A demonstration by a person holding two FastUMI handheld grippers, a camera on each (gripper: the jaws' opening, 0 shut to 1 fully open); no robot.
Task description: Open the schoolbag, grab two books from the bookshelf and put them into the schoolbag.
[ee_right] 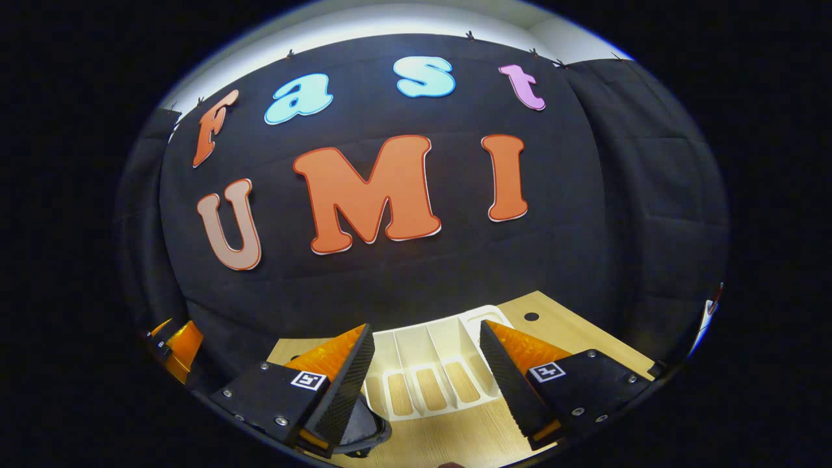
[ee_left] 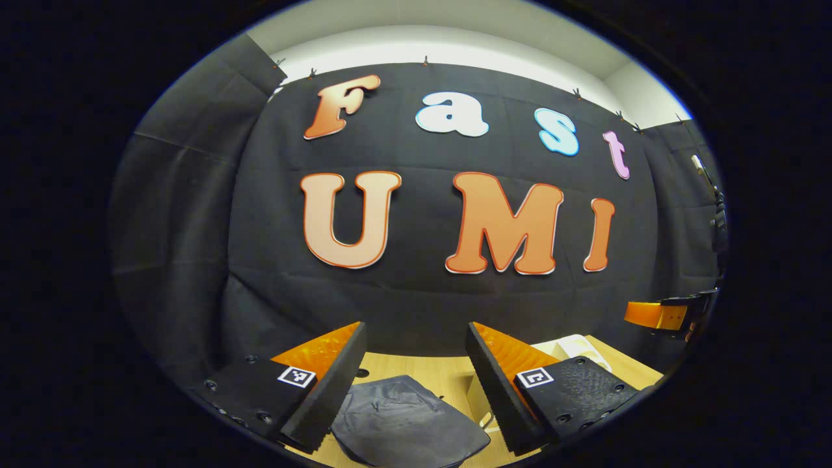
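The left gripper (ee_left: 416, 383) hovers with fingers spread, the dark schoolbag (ee_left: 406, 422) lying between them on the wooden tabletop (ee_left: 442, 370). The right gripper (ee_right: 426, 383), fingers likewise spread, frames the white bookshelf (ee_right: 432, 364), its slots bare.

Schoolbag (ee_left: 403, 422) cut off by lower edge; bookshelf (ee_right: 432, 364) partly hidden behind fingers.
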